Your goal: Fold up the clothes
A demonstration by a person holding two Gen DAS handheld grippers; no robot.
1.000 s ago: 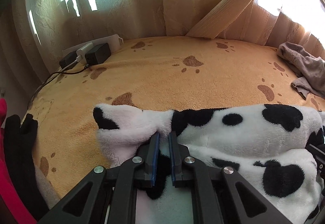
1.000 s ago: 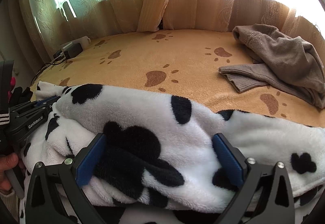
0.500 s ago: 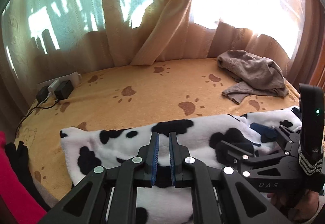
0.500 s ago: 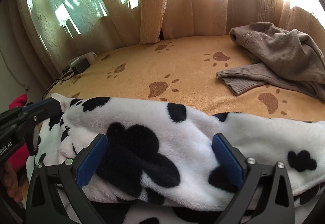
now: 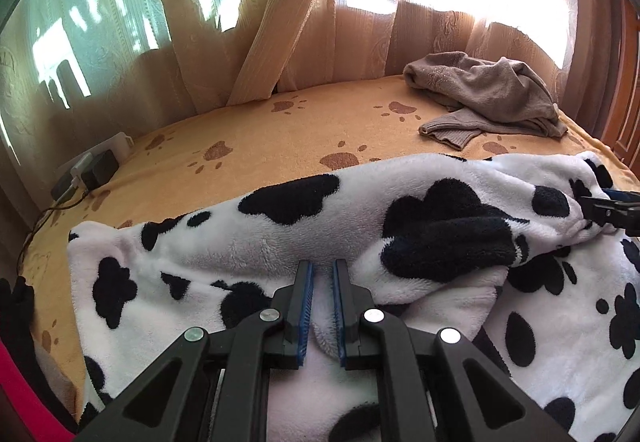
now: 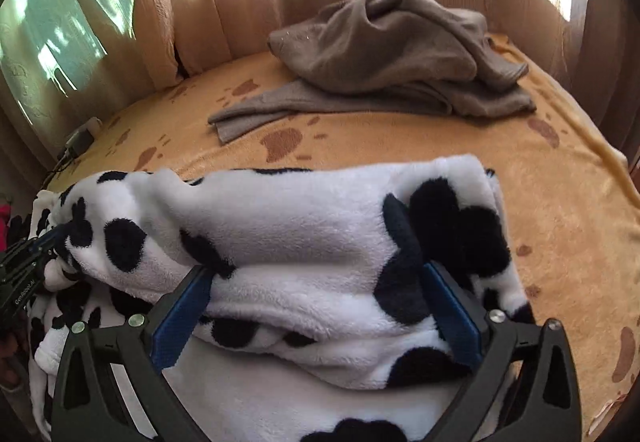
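**Cow-print fleece stretched between two sets of tongs**

Here we are over the bed (image 5: 260,145) — a tan cover dotted with brown paw prints — and the cow-print fleece garment (image 5: 360,226) lies across its near edge, bunched into a thick roll running left to right.

The left tongs (image 5: 320,306) are pinched nearly closed, blue pads close together, with a thin fold of the white fleece caught between them. In the right wrist view the same tongs (image 6: 44,242) appear at the far left, biting the end of the roll.

The right tongs (image 6: 316,306) stand wide — and that is because a fat wad of fleece fills the whole gap, both blue pads pressing into the plush on either side. From the left wrist view their tips (image 5: 608,207) show at the right edge, clamped on the other end of the roll (only the tips are in frame there).

Behind the fleece, well apart from it, a grey-brown knit sweater (image 6: 400,53) sits crumpled in a heap on the bed, one cuffed sleeve trailing out toward the left.

At the far left corner of the bed, a white power strip (image 5: 108,149) carries a black adapter (image 5: 100,169), with a dark cable running off the edge. Cream curtains (image 5: 256,21) hang behind — bright daylight pushing through. No containers show in either view.
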